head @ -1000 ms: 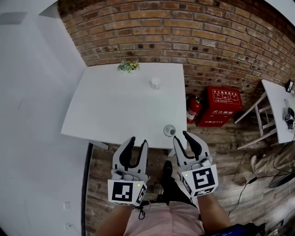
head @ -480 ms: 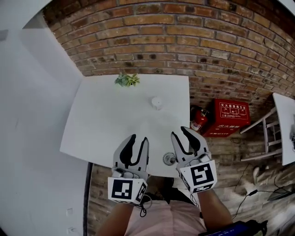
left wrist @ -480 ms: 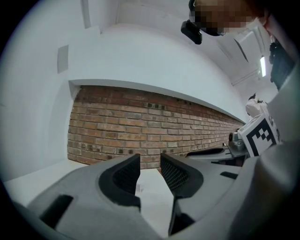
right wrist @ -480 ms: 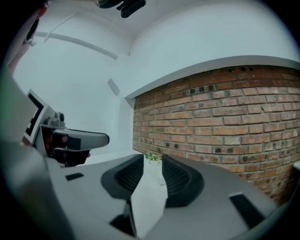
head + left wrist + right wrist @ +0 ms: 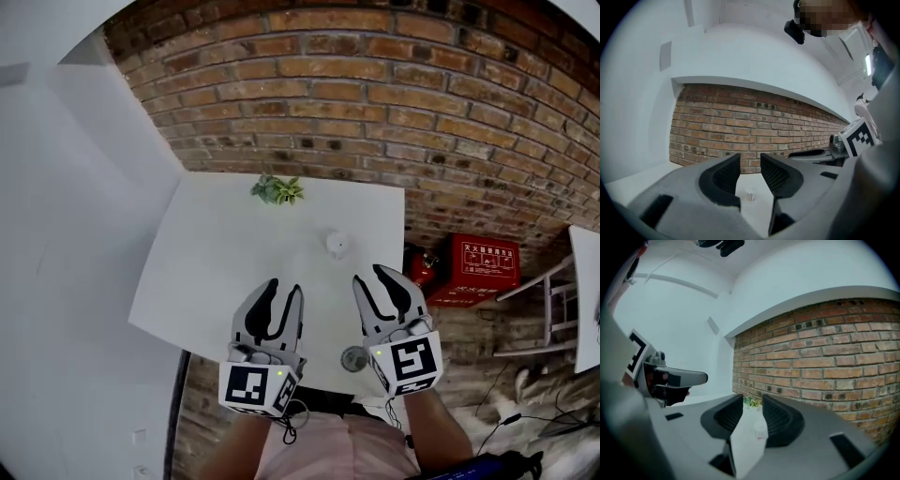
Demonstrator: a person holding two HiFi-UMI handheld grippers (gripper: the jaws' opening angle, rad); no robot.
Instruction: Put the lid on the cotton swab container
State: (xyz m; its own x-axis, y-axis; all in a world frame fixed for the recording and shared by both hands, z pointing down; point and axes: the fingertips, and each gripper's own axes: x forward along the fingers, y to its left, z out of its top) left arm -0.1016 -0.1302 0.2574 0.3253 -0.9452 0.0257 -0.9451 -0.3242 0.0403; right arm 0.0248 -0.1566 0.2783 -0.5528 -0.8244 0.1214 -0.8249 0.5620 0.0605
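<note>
Both grippers now reach further over the table [image 5: 225, 253]. My left gripper [image 5: 281, 292] stands slightly apart, empty; my right gripper [image 5: 371, 278] is opening, empty. I draw it back over the lid [image 5: 353, 358] at the near edge, grip squarely, then carry it to the container [image 5: 337, 245] mid-table

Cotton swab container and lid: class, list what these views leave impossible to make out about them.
- Cotton swab container: too small in all three views to see its contents.
- Lid: tiny in the head view, detail unreadable; not seen in either gripper view.
</note>
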